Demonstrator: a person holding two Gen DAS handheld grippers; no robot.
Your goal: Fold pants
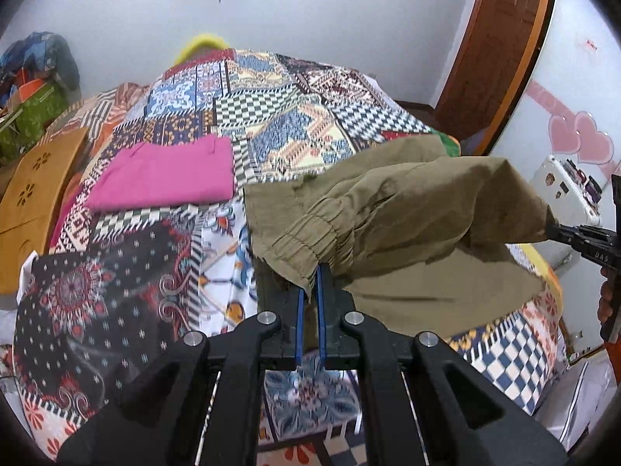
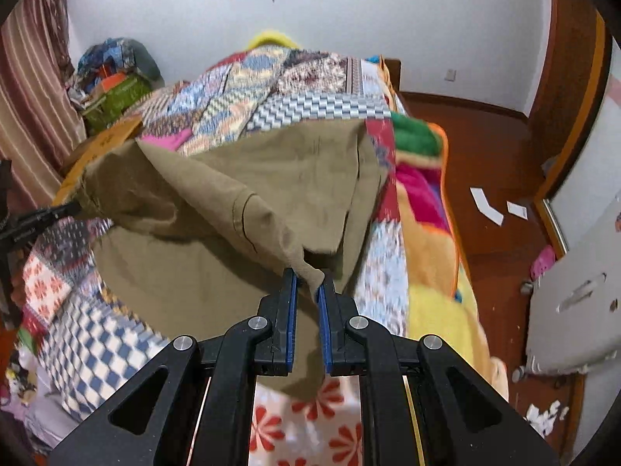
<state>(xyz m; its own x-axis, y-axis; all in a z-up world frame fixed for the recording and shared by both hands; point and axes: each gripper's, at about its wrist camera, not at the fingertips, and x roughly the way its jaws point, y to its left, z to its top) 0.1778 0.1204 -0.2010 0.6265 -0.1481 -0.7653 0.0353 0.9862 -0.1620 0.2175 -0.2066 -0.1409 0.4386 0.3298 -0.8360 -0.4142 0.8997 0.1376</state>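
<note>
Olive-green pants (image 1: 407, 209) lie partly on the patterned bed, with the near edge lifted. My left gripper (image 1: 310, 272) is shut on the elastic waistband at its left corner. My right gripper (image 2: 308, 275) is shut on the other corner of the pants (image 2: 248, 194) and holds it raised. The right gripper also shows at the right edge of the left wrist view (image 1: 559, 231), and the left gripper at the left edge of the right wrist view (image 2: 73, 206). The lifted fabric sags between the two grippers over the lower layer on the bed.
A folded pink garment (image 1: 167, 174) lies on the patchwork bedspread (image 1: 271, 116) to the left of the pants. A wooden board (image 1: 35, 202) stands at the bed's left. Red floor (image 2: 496, 178) and a door are to the right.
</note>
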